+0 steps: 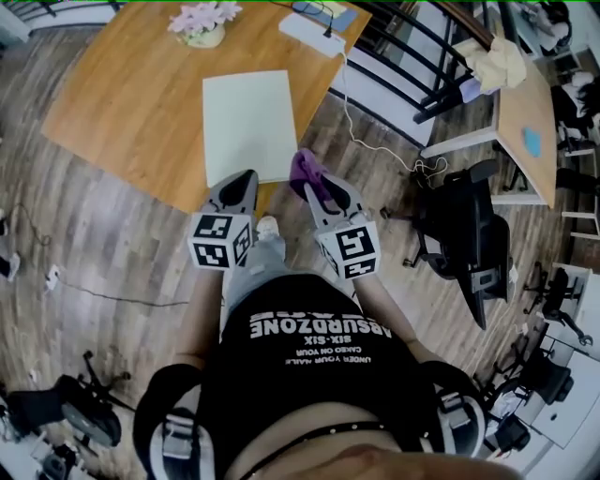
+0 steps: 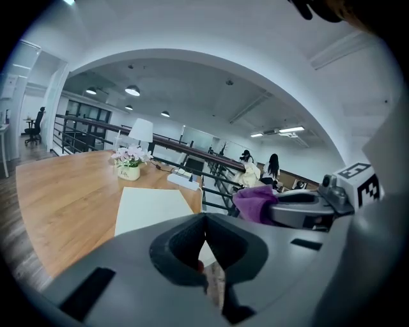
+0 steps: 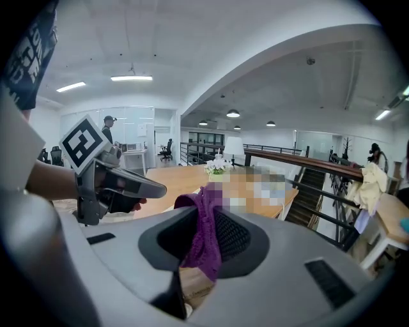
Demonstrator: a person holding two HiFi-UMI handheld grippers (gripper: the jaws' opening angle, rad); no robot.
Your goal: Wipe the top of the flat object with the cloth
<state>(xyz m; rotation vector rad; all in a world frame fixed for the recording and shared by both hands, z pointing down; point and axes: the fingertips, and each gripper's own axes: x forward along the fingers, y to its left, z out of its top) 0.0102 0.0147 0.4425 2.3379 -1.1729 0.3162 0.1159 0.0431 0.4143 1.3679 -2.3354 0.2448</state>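
Note:
The flat white object lies on the wooden table, near its front edge, and also shows in the left gripper view as a pale panel. My right gripper is shut on a purple cloth, held just off the table's front corner beside the panel. The cloth hangs down between the right gripper's jaws. My left gripper hovers at the panel's near edge. The left gripper has its jaws closed together with nothing held.
A pot of pink flowers and a white power strip sit at the table's far side, its cable trailing to the floor. A black office chair stands right, by a railing and second desk.

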